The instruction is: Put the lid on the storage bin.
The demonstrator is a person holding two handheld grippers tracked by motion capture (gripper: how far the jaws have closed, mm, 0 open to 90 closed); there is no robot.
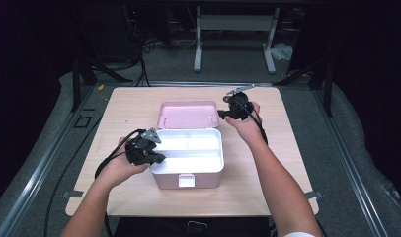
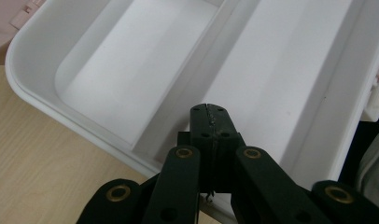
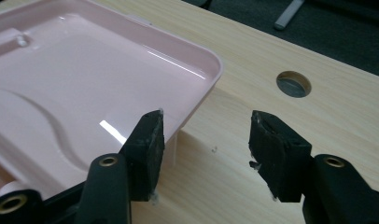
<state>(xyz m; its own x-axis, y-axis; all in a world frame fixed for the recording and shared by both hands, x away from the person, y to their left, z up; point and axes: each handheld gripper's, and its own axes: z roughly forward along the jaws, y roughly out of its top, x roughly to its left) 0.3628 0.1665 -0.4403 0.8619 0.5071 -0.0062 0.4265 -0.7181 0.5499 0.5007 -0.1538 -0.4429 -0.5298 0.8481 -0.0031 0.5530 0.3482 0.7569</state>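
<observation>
A pink box (image 1: 164,181) stands open in the middle of the wooden table (image 1: 267,177), with a white divided tray (image 1: 198,148) inside and its pink lid (image 1: 186,114) laid back behind it. My left gripper (image 1: 158,158) rests at the box's left rim. In the left gripper view it (image 2: 210,109) is shut, its tips over the divider of the tray (image 2: 131,70), and nothing shows between them. My right gripper (image 1: 223,114) hovers at the lid's right side. It (image 3: 206,126) stands open, the left jaw in front of the edge of the lid (image 3: 85,70) and bare wood between the jaws.
A white latch (image 1: 186,180) sits on the box's front wall. A round hole (image 3: 293,84) is cut in the tabletop just beyond the right gripper. Black cables (image 1: 109,158) trail off the left side. Dark floor and a white stand (image 1: 233,24) lie behind the table.
</observation>
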